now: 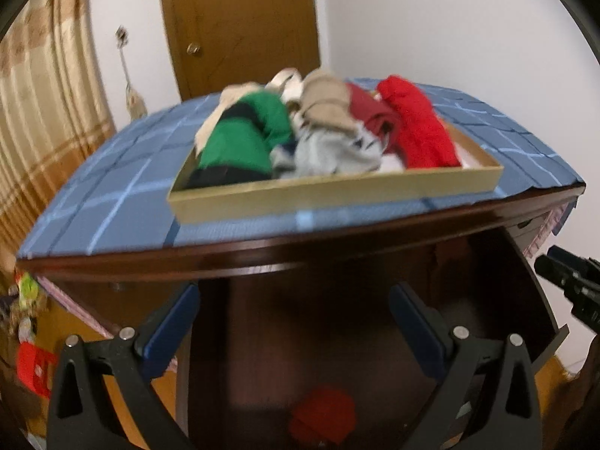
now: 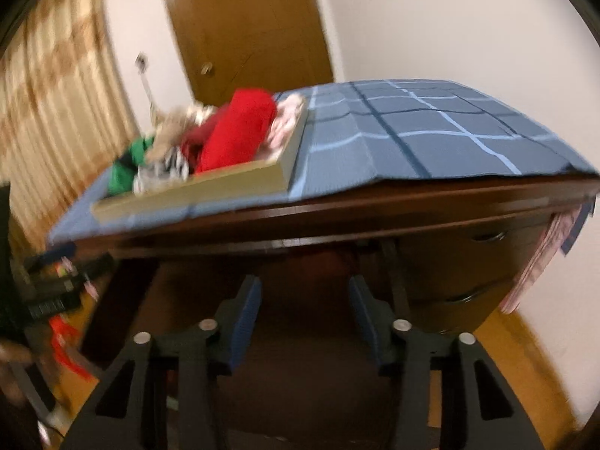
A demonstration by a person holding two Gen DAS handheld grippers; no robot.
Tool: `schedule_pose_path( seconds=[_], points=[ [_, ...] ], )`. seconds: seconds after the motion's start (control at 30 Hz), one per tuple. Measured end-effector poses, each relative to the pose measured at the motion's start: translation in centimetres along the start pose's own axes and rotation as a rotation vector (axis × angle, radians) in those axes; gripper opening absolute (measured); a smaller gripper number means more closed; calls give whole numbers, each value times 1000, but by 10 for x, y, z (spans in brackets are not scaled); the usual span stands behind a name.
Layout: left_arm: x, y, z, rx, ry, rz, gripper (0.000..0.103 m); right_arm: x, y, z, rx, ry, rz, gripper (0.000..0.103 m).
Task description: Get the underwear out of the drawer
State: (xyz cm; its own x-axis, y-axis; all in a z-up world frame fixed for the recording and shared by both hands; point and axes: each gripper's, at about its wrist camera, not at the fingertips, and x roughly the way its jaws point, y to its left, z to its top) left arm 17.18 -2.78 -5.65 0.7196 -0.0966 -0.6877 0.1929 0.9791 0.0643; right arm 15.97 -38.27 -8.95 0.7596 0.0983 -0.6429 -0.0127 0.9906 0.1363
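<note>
A dark wooden drawer (image 1: pixel 540 300) stands pulled out under the desk top. A red piece of underwear (image 1: pixel 324 418) lies low in it, blurred. My left gripper (image 1: pixel 294 320) is open and empty above the drawer's inside. My right gripper (image 2: pixel 303 320) is open and empty in front of the dark drawer opening (image 2: pixel 318 262); its body also shows at the right edge of the left wrist view (image 1: pixel 573 288). A flat cardboard tray (image 1: pixel 337 197) on the desk holds folded green, beige, grey and red clothes (image 1: pixel 416 123); it also shows in the right wrist view (image 2: pixel 195 191).
A blue checked cloth (image 1: pixel 112 195) covers the desk top (image 2: pixel 431 131). More closed drawers (image 2: pixel 483 262) sit at the right of the desk. A brown door (image 1: pixel 240 18) and a curtain (image 1: pixel 41 112) stand behind. Coloured clutter (image 1: pixel 30 337) lies on the floor at left.
</note>
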Motion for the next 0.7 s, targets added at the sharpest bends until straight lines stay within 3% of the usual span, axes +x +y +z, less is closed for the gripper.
schedule_pose_path(
  seconds=[0.13,0.3,0.43,0.53,0.7],
  points=[
    [10,8,-12,-37,38,-9,102,16,4,-13,-123,78,-17,33],
    [19,7,-26,-27,72,-5,102,35,6,-18,-237,138,2,33],
    [22,8,-32,-16,85,-7,102,51,20,-15,-490,190,-49,32],
    [27,12,-34,-35,111,-18,102,66,29,-19,-685,212,-101,21],
    [33,15,-37,-39,127,-4,102,98,47,-36,-1002,223,-224,21]
  ],
)
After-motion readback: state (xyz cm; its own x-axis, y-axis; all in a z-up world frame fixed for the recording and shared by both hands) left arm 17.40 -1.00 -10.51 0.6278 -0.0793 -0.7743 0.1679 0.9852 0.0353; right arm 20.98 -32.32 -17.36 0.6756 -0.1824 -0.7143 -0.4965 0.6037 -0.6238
